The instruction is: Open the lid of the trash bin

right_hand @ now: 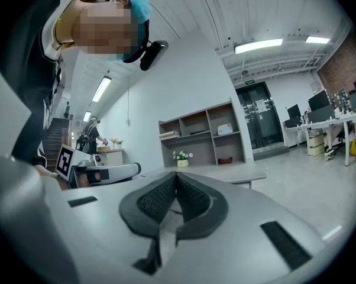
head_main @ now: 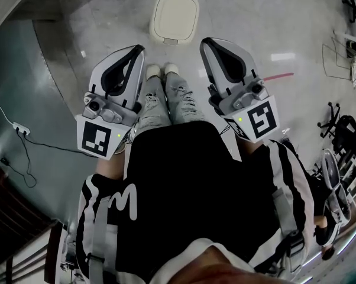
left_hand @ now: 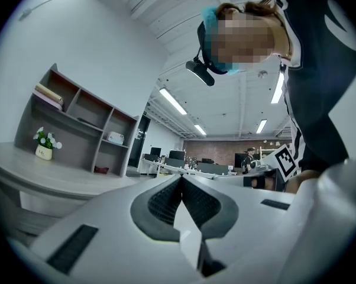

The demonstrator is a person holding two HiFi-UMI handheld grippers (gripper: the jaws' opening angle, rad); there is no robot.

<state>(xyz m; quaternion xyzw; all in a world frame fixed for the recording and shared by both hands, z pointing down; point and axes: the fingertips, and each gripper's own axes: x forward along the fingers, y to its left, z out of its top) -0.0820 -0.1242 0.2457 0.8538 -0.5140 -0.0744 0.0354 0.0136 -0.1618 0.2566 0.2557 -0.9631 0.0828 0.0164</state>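
Seen from the head view, at 9 o'clock a power strip (head_main: 19, 129) lies on the darker floor with a thin cable (head_main: 26, 161) looping off it, well apart from everything else. The left gripper (head_main: 139, 49) hangs beside the person's left leg, pointing toward 12 o'clock. Its own view shows the ribbed pads pressed together at the tips and clenched on nothing. Beyond them in that view stand a grey shelf unit (left_hand: 77, 120) and a small flowerpot (left_hand: 44, 147) on a long counter (left_hand: 60, 181).

Between the two grippers are the person's pale shoes (head_main: 160, 70), toes toward 12 o'clock. Straight ahead of them, on bare grey floor, stands the trash bin (head_main: 171, 40). Its cream lid (head_main: 175, 15) lies flat and closed. Neither gripper touches it, and both tips stop short of it, one at each side of the shoes. Nothing lies on the floor between shoes and bin.

The right gripper (head_main: 205, 42) hangs by the right leg, also aimed at 12 o'clock. Its own view shows its pads likewise squeezed shut with nothing between them, and past them the same shelves and a low table (right_hand: 231, 175).

Toward 2 o'clock in the head view a red strip (head_main: 278, 76) marks the floor. At 3 o'clock an office chair (head_main: 335, 120) and other dark furniture crowd the edge, well apart from the bin.
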